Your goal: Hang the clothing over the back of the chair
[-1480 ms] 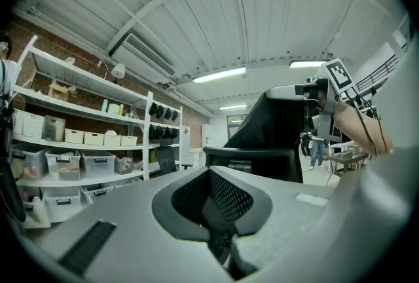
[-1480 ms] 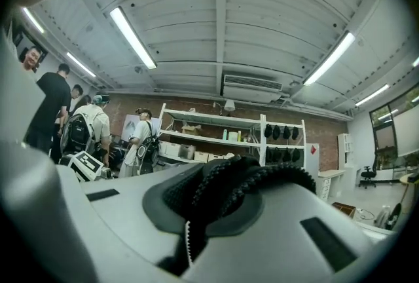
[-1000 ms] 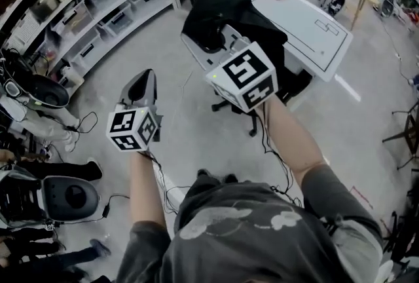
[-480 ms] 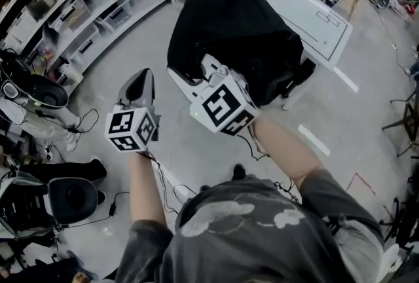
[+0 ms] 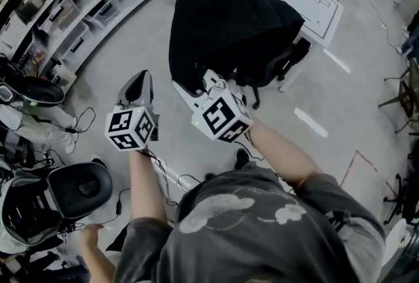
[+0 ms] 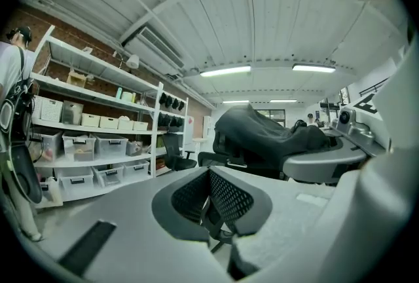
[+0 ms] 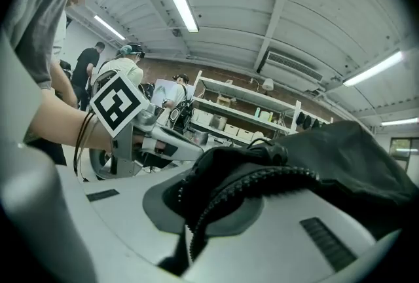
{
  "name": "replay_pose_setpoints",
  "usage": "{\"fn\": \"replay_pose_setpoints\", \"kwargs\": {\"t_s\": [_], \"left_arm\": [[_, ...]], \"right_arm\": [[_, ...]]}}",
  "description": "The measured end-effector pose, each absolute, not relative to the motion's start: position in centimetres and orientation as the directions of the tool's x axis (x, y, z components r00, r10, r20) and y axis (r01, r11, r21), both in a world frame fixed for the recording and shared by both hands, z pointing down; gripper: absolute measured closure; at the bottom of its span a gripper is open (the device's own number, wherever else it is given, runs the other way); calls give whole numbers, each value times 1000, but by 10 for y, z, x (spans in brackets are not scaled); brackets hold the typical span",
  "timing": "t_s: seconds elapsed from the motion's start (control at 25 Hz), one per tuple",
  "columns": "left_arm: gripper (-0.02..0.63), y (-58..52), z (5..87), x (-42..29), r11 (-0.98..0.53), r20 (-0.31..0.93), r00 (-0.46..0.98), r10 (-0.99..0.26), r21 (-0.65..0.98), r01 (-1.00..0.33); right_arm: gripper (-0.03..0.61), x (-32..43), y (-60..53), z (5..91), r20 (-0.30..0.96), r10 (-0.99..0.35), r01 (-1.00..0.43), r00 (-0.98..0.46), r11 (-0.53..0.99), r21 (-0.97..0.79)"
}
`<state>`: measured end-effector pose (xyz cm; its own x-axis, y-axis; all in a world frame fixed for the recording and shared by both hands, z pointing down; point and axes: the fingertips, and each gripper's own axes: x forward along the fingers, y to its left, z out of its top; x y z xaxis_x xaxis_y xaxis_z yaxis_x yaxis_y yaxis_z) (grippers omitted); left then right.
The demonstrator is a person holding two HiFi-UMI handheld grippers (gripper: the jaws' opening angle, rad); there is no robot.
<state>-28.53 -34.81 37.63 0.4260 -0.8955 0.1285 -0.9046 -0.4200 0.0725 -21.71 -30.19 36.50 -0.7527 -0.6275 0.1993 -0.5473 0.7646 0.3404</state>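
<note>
Draping over the back of the black office chair [image 5: 292, 56], the black zip-up jacket [image 5: 229, 19] already covers the backrest and most of the seat, so only an armrest and part of the wheeled base show. The right gripper [image 5: 196, 80] is clenched on the jacket's lower edge; its own view shows the zip teeth [image 7: 262, 178] curling out from between the pressed jaws. Holding that edge low and toward the person likely serves to pull the cloth smooth and set how far it hangs on the near side. The left gripper [image 5: 139, 80] sits near it, apart from the jacket, jaws together on nothing, probably kept clear unless a 2nd hold is wanted. By my judgement the hanging is nearly done, with only the letting go left.

Around the chair lies a bare grey polished floor [image 5: 131, 39] marked with 2 white tape strips [image 5: 311, 123]. A white table [image 5: 314, 3] stands behind the chair, touching it or just beside it; I cannot tell which. White shelving [image 5: 78, 0] with storage bins lines the left side.
</note>
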Motion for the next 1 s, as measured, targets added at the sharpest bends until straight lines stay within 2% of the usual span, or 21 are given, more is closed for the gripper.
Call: {"fn": "replay_pose_setpoints", "kwargs": {"t_s": [0.28, 0.56, 0.6, 0.68, 0.8, 0.92, 1.0], "left_arm": [[614, -328, 412, -295, -431, 186, 442, -877, 98, -897], [614, -305, 450, -271, -491, 251, 509, -824, 132, -861], [614, -302, 454, -266, -501, 254, 520, -815, 139, -854], [614, -294, 461, -257, -523, 263, 543, -797, 148, -839], [614, -282, 468, -247, -555, 280, 573, -770, 148, -818], [614, -273, 470, -243, -576, 294, 590, -752, 145, -805], [614, -268, 472, -242, -587, 299, 601, -741, 148, -796]], "right_arm": [[581, -222, -279, 425, 291, -645, -565, -707, 762, 316], [563, -202, -281, 441, 271, -744, -609, -611, 660, 440], [537, -201, -279, 445, 273, -751, -613, -601, 653, 445], [421, -198, -276, 453, 288, -762, -622, -580, 642, 447], [355, -190, -274, 461, 299, -801, -658, -518, 597, 460], [235, -183, -272, 471, 323, -820, -711, -472, 571, 410], [210, -177, -269, 474, 320, -839, -736, -441, 542, 405]]}}
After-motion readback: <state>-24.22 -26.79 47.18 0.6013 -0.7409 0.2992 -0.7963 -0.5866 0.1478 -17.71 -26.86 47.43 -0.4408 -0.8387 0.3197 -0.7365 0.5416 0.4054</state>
